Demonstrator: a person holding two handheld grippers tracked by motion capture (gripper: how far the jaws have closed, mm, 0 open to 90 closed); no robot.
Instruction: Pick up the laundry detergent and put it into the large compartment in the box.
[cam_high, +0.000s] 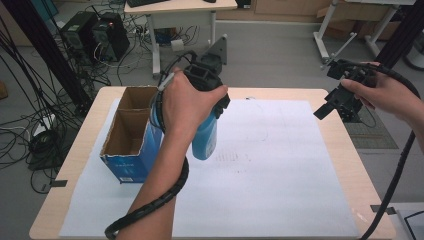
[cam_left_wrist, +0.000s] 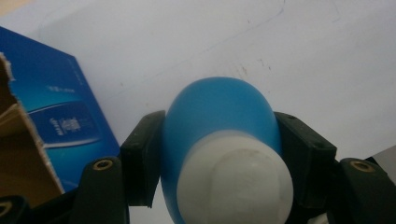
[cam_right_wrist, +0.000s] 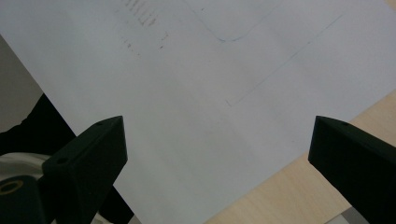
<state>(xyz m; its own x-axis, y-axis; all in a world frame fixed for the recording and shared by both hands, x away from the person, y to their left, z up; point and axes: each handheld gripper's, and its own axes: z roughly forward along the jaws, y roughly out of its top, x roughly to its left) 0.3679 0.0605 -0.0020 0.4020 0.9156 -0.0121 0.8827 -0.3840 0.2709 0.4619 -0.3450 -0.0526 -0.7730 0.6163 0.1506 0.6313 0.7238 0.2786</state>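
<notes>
Cardboard box seemingly empty; left gripper clamps bottle.

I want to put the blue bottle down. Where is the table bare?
The white sheet is bare from the bottle to the table's right edge, and in front of the box. It is crowded only at the far left, around the box.

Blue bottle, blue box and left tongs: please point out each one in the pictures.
Bottle (cam_left_wrist: 212, 109): left gripper view, on its blue body.
Box (cam_high: 131, 167): high view, on its blue side wall.
Left tongs (cam_left_wrist: 219, 154): left gripper view, midway between the tips, shut on the bottle.
</notes>
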